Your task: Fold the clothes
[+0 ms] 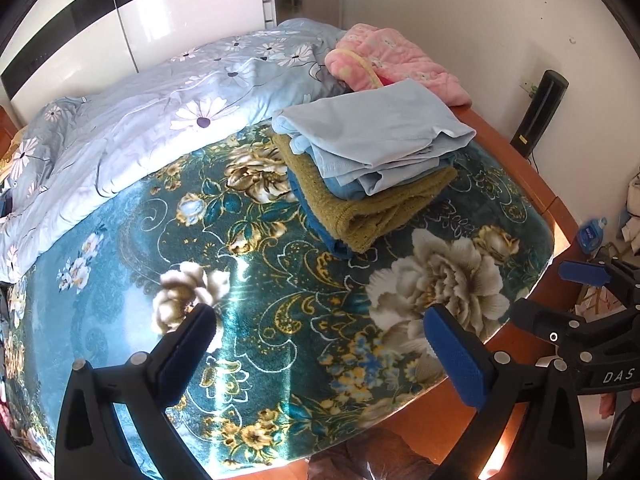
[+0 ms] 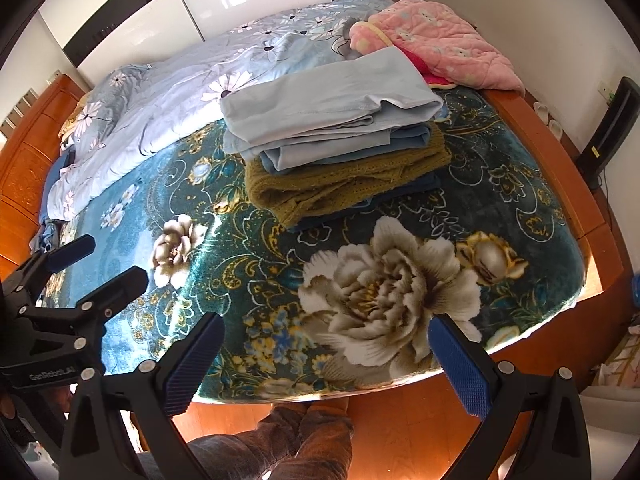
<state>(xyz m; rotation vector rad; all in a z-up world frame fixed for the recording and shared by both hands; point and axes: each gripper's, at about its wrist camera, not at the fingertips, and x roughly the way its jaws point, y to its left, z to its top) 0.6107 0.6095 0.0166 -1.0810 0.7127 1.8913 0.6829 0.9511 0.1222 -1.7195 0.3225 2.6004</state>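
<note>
At the far left a wooden headboard (image 2: pixel 24 168) rises beside the bed. A pale blue daisy-print duvet (image 1: pixel 132 128) lies bunched along the far side of the bed, over a teal floral blanket (image 1: pixel 256 288) that covers the mattress.

The left hand-held gripper (image 1: pixel 320 344) hovers above the near edge of the blanket, its two blue-padded fingers (image 1: pixel 188 348) spread wide apart with nothing between them.

Right of centre sits the stack of folded clothes (image 1: pixel 360 168) on the blanket. A light blue garment (image 1: pixel 376 124) lies on top, with more blue layers under it, then an olive knitted sweater (image 1: pixel 384 204), and a dark blue piece (image 1: pixel 320 224) at the bottom. The stack touches the duvet's edge at its far side. Just behind it a pink quilted garment (image 1: pixel 392 60) lies crumpled at the bed's far right corner.

The right hand-held gripper (image 2: pixel 324 360) also hangs over the near edge, fingers held wide apart and empty, well apart from the stack. The wooden bed frame (image 1: pixel 520 168) runs along the right side, and a blue bottle (image 1: pixel 592 234) sits on the floor past it.
</note>
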